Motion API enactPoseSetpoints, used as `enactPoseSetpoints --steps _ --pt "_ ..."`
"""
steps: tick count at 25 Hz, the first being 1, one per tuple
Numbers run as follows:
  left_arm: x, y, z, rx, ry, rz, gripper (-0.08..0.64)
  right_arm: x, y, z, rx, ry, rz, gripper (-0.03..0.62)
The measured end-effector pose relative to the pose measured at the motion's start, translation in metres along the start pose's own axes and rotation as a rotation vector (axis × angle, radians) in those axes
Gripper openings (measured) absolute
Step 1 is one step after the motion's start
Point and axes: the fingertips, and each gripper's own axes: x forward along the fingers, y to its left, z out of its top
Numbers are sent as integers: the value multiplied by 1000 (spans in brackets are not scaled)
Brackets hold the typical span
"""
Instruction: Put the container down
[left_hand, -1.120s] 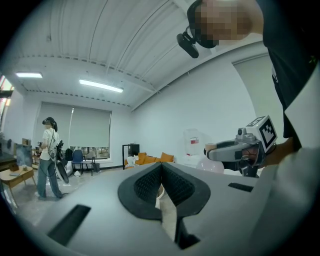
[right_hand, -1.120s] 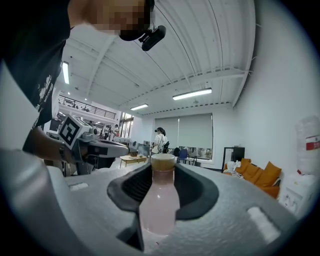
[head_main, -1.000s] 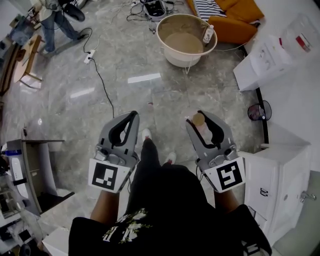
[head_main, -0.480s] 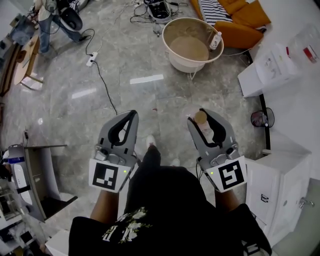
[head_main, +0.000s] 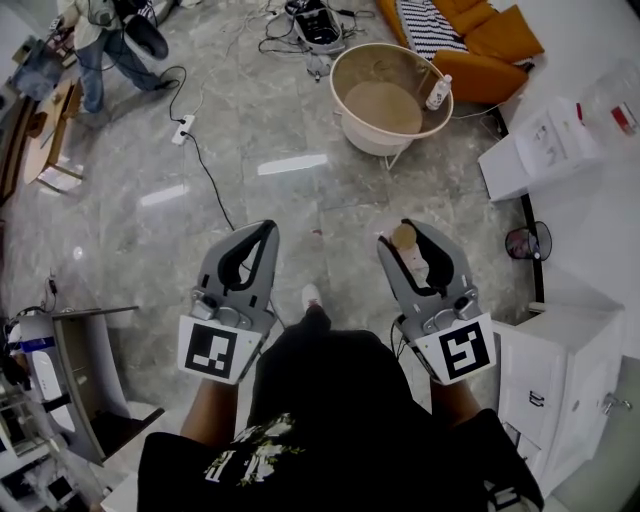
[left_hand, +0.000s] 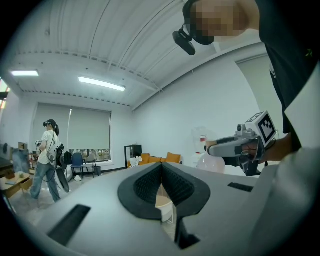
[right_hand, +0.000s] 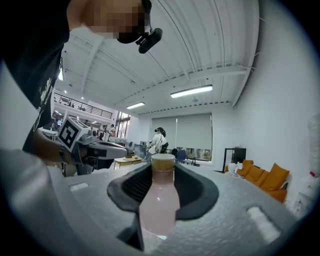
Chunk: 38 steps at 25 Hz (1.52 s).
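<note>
A small pink bottle (head_main: 404, 243) with a tan cap is clamped between the fingers of my right gripper (head_main: 411, 233), held at waist height above the floor. In the right gripper view the bottle (right_hand: 159, 200) stands upright between the black pads (right_hand: 196, 192), its cap level with the tips. My left gripper (head_main: 262, 232) is shut with nothing in it; its pads (left_hand: 144, 185) meet in the left gripper view. A round cream tub (head_main: 338, 78) stands on the floor ahead, with a white bottle (head_main: 438, 93) leaning inside it.
A white cabinet (head_main: 555, 350) and a black wire bin (head_main: 527, 243) are at the right. An orange sofa (head_main: 490, 45) lies behind the tub. A black cable (head_main: 205, 165) runs across the marble floor. A person (head_main: 100, 40) stands far left, near a desk (head_main: 60, 340).
Both grippers keep their pose and the right still holds the bottle. The view has shifted: the tub and sofa drifted right in the frame, and my feet below have moved.
</note>
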Motion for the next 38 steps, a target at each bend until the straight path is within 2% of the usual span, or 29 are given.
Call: enactPoseSetpoints --steps 3,10,16,21,24,38 --pt "-2 27 -2 2 -2 3 12 23 6 1 1 -6 -8 131" --pt "-10 74 0 -49 -51 7 12 62 25 9 -13 -52 5 130" --pt "-19 105 -12 -65 -32 1 12 85 43 14 -18 -14 -5 132" --pt "-8 105 -11 -33 -40 -22 12 89 33 9 -8 -7 -32 132" --pt "-7 113 -18 -48 -21 -29 12 98 30 8 -10 -13 -39 131" --pt "13 179 -20 -56 -12 64 12 171 7 15 6 -40 2 132"
